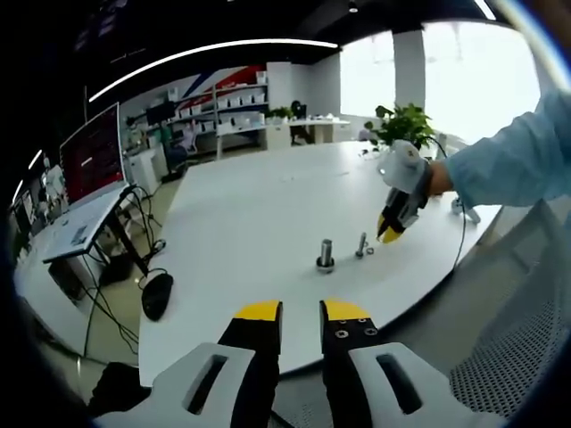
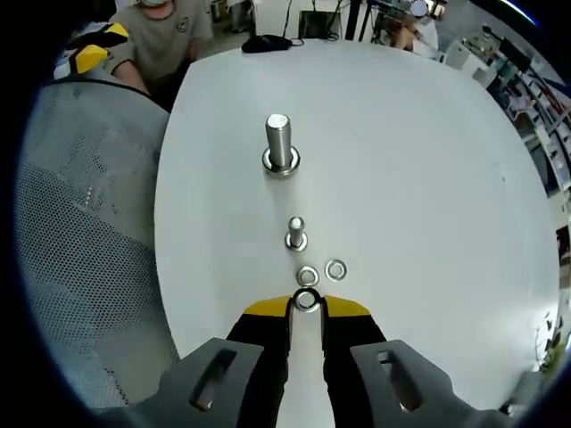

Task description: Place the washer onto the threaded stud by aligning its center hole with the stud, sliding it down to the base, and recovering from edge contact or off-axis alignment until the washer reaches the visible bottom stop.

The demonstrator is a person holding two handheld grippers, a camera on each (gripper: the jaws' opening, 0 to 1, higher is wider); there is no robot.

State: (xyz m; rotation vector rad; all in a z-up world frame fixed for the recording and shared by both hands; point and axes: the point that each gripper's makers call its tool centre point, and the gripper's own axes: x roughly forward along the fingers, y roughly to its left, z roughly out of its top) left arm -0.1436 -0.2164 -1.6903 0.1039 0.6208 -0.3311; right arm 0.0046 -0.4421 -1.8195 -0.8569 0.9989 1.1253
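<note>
Left gripper view: left gripper point(image 1: 301, 314) hangs off the desk point(image 1: 250, 214) edge, jaws narrowly parted, holding nothing. Right gripper point(image 1: 390, 234) dips beside the small stud point(image 1: 361, 245); large stud point(image 1: 326, 254) stands nearby.

Right gripper view: yellow tips pinch a washer point(image 2: 306, 300) edgewise, just short of two loose washers point(image 2: 322, 272) and the small stud, mid-desk.
</note>
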